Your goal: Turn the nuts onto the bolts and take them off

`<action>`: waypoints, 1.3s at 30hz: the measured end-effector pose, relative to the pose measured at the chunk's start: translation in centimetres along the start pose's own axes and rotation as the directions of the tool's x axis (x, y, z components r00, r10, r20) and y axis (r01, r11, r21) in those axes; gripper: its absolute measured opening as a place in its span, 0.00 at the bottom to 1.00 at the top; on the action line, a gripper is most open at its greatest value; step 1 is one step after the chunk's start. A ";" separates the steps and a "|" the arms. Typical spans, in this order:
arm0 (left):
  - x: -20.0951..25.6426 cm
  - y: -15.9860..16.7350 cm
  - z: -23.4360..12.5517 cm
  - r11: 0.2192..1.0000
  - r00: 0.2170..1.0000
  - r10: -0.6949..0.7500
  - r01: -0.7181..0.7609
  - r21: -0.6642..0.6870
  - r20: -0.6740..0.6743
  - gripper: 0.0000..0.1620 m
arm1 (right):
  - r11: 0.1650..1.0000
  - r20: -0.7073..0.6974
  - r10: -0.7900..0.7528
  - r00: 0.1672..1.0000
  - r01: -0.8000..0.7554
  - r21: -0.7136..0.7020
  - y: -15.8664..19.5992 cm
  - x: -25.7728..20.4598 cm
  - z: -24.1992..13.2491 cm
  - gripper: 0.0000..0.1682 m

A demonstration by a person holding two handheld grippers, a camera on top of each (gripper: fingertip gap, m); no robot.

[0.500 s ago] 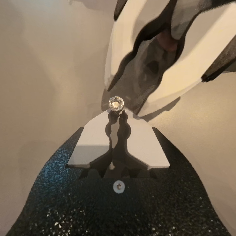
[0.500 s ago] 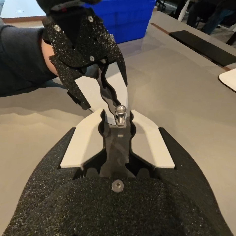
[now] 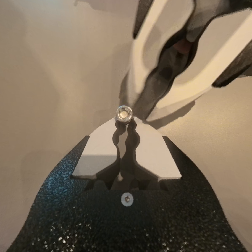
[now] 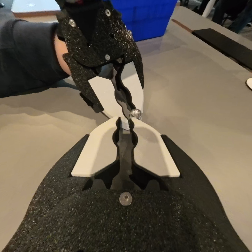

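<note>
A shiny bolt (image 3: 123,114) sits end-on at the tips of my left gripper (image 3: 124,120), which is shut on it above the grey table (image 4: 190,109). In the right wrist view the bolt (image 4: 135,113) shows in the left gripper (image 4: 129,113), which reaches down from above. My right gripper (image 4: 125,120) is closed to a narrow gap just below and left of the bolt's top. What lies between its tips is hidden. It also shows in the left wrist view (image 3: 142,114), close beside the bolt. No separate nut is clear.
A blue bin (image 4: 147,20) stands at the back of the table. A black strip (image 4: 225,42) lies at the far right, and a white object (image 4: 249,84) touches the right edge. A person's dark sleeve (image 4: 27,57) reaches in from the left. The tips of one gripper are about 4 centimeters away from the tips of the other.
My right gripper has closed from wide open to a narrow gap. In its view the bolt now sits to the right of its tips. The left gripper still holds the bolt.
</note>
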State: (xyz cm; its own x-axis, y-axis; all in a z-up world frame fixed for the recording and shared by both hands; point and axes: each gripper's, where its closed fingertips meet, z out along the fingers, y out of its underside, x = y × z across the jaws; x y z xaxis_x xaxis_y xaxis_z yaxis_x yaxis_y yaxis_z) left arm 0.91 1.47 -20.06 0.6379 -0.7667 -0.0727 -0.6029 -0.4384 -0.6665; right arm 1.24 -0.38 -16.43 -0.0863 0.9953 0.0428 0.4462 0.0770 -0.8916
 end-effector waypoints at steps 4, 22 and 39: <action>0.0 0.0 0.0 1.000 1.000 -0.005 0.005 0.000 -0.003 0.09 | 1.000 -0.055 0.015 0.998 -0.014 0.016 -0.2 1.0 -0.1 0.14; -0.1 0.1 0.0 0.999 1.000 0.018 -0.017 -0.030 0.008 0.10 | 1.000 -0.042 -0.013 0.999 0.013 -0.013 0.1 0.5 0.2 0.06; -0.2 0.2 -0.1 0.999 0.999 0.032 -0.031 -0.033 0.009 0.09 | 1.000 -0.078 -0.023 0.997 0.022 -0.015 0.1 1.0 0.3 0.11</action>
State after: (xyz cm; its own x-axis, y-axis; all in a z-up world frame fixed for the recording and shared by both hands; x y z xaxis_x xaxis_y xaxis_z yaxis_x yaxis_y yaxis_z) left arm 0.59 1.50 -20.15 0.6226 -0.7761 -0.1002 -0.6383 -0.4297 -0.6387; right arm 0.92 0.61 -16.62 -0.0268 0.9948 0.0981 0.4573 0.0995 -0.8837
